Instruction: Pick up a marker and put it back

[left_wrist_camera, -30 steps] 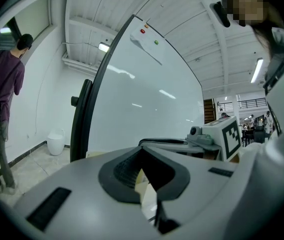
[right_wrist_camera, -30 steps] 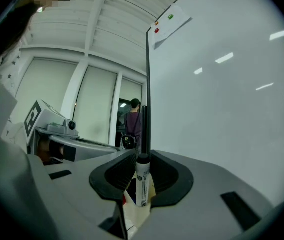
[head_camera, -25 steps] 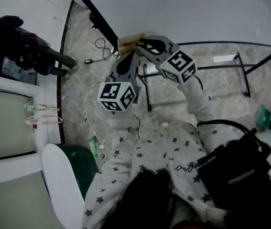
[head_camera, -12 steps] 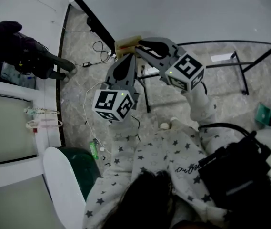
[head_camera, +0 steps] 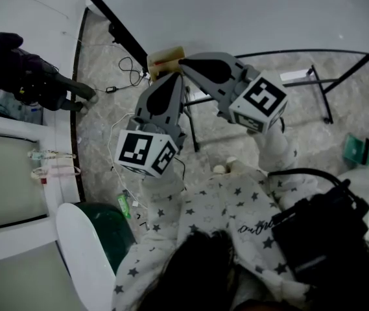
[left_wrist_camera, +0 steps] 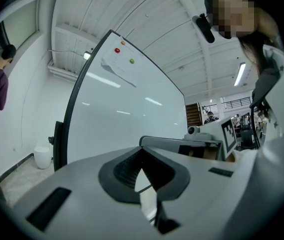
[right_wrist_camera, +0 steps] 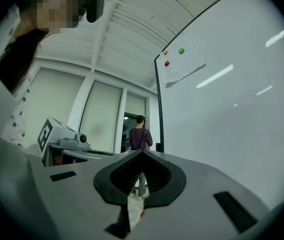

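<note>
Both tools are raised side by side toward the lower edge of the whiteboard [head_camera: 249,11]. The left tool [head_camera: 176,76] has its jaws pressed together with nothing between them. The right tool [head_camera: 183,62], just beside it and a little further forward, is pressed together too. In the narrow slit under the right tool's pads a pale thing [right_wrist_camera: 134,209] with a red spot shows, and I cannot tell whether it is gripped or merely lies beyond. No marker can be made out plainly. My guess is that it sits in the beige holder [head_camera: 165,58] with red marks, which is touching or nearly touching the right tool's tip and just ahead of the left one. This looks like the approach before the pick, with no grasp made yet. The next move calls for spreading one tool's jaws, lining them across the marker's barrel in the holder, then closing and lifting it clear.
</note>
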